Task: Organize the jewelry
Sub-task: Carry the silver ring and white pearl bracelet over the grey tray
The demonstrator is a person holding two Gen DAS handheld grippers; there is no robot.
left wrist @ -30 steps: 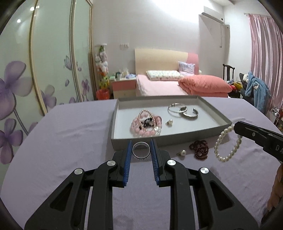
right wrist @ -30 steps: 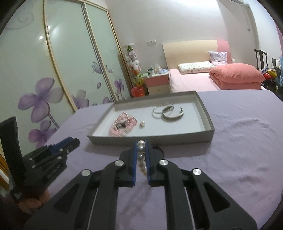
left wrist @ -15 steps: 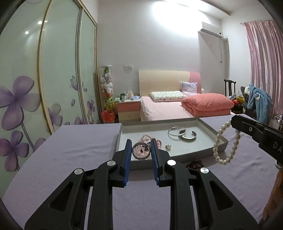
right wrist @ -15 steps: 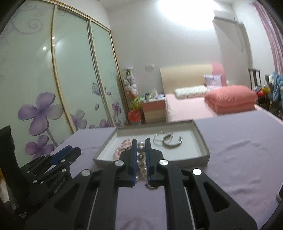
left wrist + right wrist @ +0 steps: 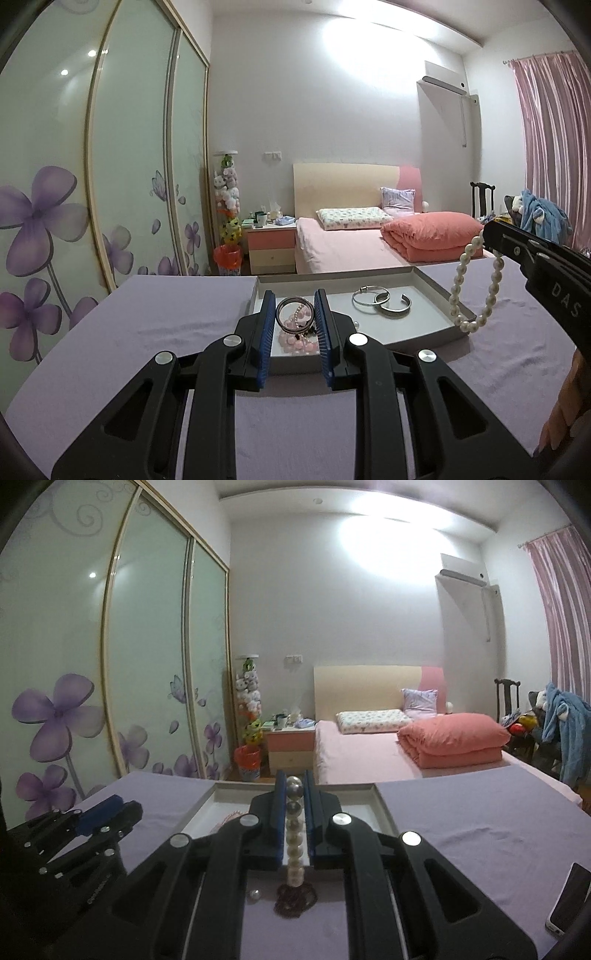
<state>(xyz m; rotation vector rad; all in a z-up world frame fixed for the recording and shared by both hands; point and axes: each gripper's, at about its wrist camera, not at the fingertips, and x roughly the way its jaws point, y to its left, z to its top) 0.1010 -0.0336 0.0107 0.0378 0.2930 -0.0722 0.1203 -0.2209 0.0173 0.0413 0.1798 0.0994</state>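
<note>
My left gripper (image 5: 294, 314) is shut on a silver ring bangle (image 5: 294, 315), held above the near left of the grey tray (image 5: 432, 281). The tray holds pink bead bracelets (image 5: 297, 341) and silver bangles (image 5: 382, 303). My right gripper (image 5: 294, 794) is shut on a white pearl bracelet (image 5: 294, 843), which hangs over the tray's near right corner in the left wrist view (image 5: 476, 284). A dark red bead bracelet (image 5: 295, 899) and a loose pearl (image 5: 254, 895) lie on the purple cloth (image 5: 461, 834).
The table is covered in purple cloth (image 5: 147, 325). A phone (image 5: 567, 901) lies at the right edge. The left gripper body (image 5: 70, 834) shows at left. A bed (image 5: 369, 240) and wardrobe doors (image 5: 110, 166) stand beyond the table.
Both grippers have risen off the cloth with their jewelry and moved toward the tray. The ring bangle now hangs over the pink beads; the pearl bracelet hangs at the tray's right corner.
</note>
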